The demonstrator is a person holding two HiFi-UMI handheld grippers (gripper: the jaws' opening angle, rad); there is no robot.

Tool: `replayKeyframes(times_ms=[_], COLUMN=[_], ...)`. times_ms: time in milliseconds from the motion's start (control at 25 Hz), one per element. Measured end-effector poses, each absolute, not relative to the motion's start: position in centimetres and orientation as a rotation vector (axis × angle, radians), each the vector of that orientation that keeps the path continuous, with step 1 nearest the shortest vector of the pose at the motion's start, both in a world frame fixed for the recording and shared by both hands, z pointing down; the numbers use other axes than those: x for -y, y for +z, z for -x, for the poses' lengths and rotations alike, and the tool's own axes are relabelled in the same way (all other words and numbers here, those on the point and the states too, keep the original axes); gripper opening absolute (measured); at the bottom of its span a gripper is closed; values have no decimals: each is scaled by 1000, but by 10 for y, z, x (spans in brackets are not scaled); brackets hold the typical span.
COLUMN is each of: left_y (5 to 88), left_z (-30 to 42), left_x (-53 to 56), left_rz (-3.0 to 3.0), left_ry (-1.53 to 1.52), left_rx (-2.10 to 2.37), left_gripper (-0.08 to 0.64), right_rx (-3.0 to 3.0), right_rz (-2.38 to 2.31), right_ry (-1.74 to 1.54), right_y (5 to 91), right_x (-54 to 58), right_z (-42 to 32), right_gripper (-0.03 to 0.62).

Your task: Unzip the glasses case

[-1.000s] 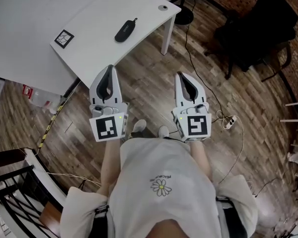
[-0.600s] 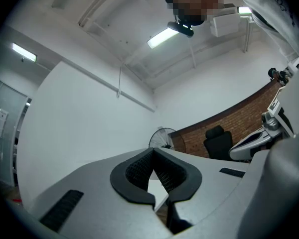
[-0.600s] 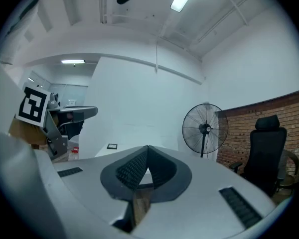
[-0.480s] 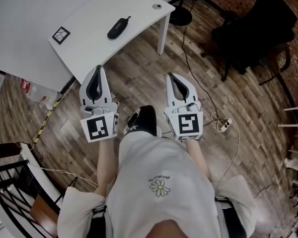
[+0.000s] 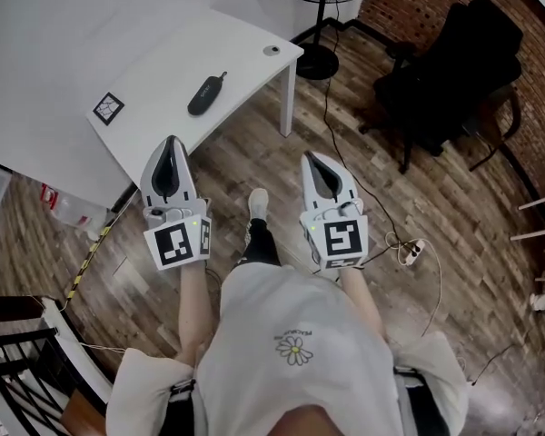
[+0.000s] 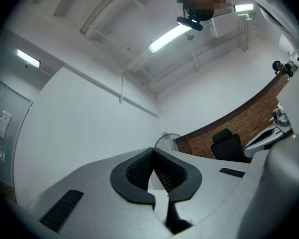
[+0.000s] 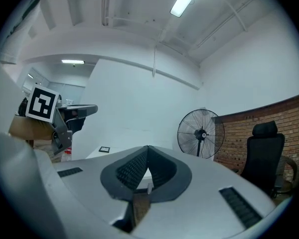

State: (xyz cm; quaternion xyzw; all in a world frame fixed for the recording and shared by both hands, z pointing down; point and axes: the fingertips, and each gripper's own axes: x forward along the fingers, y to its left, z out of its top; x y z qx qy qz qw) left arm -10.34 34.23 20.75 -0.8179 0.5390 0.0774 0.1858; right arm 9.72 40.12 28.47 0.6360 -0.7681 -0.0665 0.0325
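1. While the person stands on the wooden floor (image 5: 254, 162) off the desk's (image 5: 154, 66) near edge, the glasses case (image 5: 206, 95) lies flat on the desk top. It is dark and oblong, with a small pull at its far end.
2. Left gripper (image 5: 171, 148) – held up with its tip against the desk's near edge in the head view. Its fingers (image 6: 137, 171) are pressed together with nothing between them.
3. Right gripper (image 5: 313, 163) – over the floor, right of the desk's leg (image 5: 288, 98). Its fingers (image 7: 132, 168) are pressed together too, and they are empty.
4. Both grippers are well apart from the case.
5. A marker card (image 5: 108, 108) sits on the desk left of the case, and a small round disc (image 5: 271, 50) sits at the desk's far corner.
6. A standing fan (image 5: 320, 25) is just beyond that corner, and a black office chair (image 5: 445, 71) stands well right of the desk.
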Motion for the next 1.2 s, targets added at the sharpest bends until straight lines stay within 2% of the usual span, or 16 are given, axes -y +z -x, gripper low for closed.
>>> replayKeyframes(times_ms=[440,800,1200], left_y=[222,230,237], left_z=[90,83,108], left_x=[-254,-125,27], left_rz=[2335,2421,2445], left_ry=[251,220,145], left_rx=[-1485,-1412,-1404], left_gripper=[12,12,12], right_rx=[2380,2405,2446], right_rz=[-1933,-1883,-1808], right_ry=[-250,-203,-145], right_y=[290,273,272], right_x=[-316,-156,19], right_z=[-98,-84,-51], right_gripper=[7,8,8])
